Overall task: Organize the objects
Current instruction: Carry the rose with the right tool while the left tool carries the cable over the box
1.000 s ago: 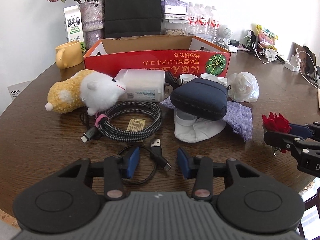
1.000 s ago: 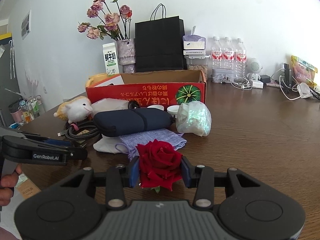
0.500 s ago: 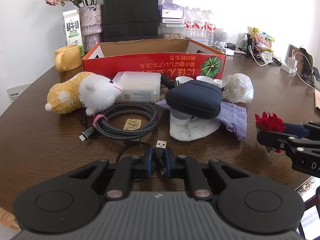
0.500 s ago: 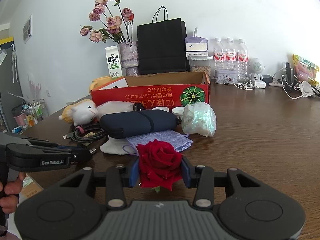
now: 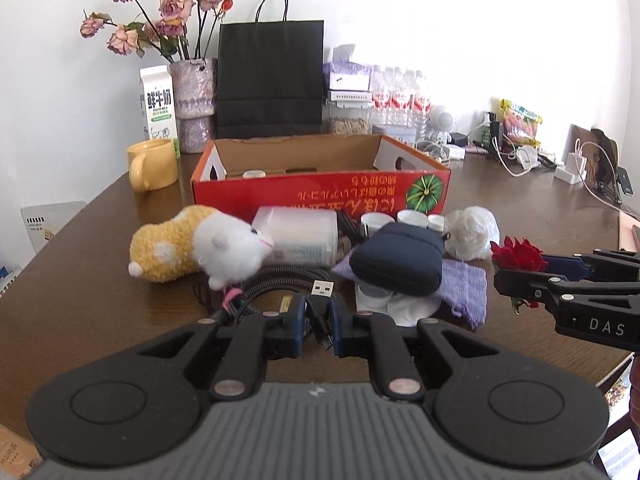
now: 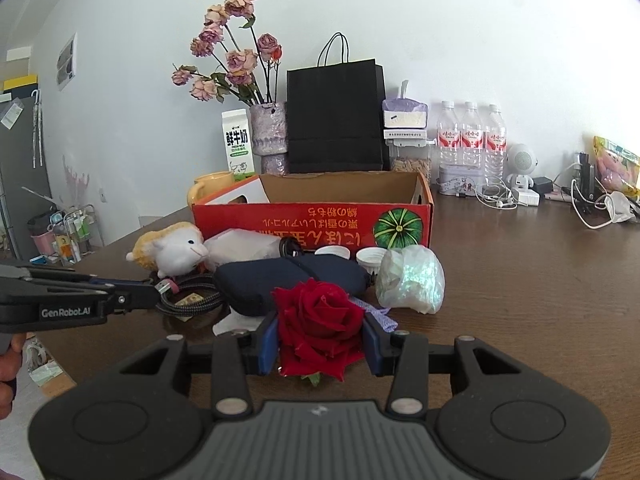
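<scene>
Left wrist view: the left claw [image 5: 318, 326], spread wide a second ago over the thin black USB cable [image 5: 320, 300] on the brown wooden surface [image 5: 80, 280], has since pressed together on it and lifted, so the silver plug now stands up above the blue pads. The right claw [image 6: 319, 340] is unchanged, pinching the red rose [image 6: 318, 322]. With both loads gripped, carrying them to the red cardboard box [image 5: 320, 196] behind the clutter looks like the next step.
</scene>
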Action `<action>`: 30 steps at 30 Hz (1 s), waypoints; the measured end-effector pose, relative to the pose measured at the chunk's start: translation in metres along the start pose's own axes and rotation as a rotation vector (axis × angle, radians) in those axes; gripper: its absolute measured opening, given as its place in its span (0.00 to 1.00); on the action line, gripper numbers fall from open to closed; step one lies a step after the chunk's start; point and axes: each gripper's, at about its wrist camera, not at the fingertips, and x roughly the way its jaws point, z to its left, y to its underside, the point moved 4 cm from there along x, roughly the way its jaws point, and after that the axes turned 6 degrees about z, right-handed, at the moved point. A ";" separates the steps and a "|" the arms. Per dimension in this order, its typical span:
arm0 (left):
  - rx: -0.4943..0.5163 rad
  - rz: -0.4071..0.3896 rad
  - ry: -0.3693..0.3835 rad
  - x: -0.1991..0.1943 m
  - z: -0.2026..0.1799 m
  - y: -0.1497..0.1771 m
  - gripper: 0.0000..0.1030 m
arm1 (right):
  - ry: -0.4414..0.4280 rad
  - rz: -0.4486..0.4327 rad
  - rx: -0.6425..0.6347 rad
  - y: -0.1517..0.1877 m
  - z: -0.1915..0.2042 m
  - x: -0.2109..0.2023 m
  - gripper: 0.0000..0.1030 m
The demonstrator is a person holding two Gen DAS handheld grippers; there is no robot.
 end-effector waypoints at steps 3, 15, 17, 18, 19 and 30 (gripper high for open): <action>0.002 -0.027 0.003 0.001 0.002 -0.013 0.13 | 0.001 -0.019 -0.018 -0.015 0.002 0.005 0.40; 0.020 -0.113 0.020 0.032 0.013 -0.080 0.13 | 0.001 -0.077 -0.060 -0.081 0.000 0.054 0.40; 0.021 -0.118 0.024 0.043 0.015 -0.090 0.13 | 0.001 -0.078 -0.065 -0.090 0.000 0.066 0.40; 0.021 -0.120 0.026 0.048 0.015 -0.095 0.13 | 0.001 -0.077 -0.067 -0.095 -0.002 0.072 0.40; 0.022 -0.122 0.029 0.054 0.015 -0.099 0.13 | 0.002 -0.076 -0.070 -0.099 -0.002 0.078 0.40; -0.001 -0.142 0.037 0.120 0.017 -0.152 0.13 | 0.021 -0.058 -0.104 -0.146 -0.013 0.158 0.40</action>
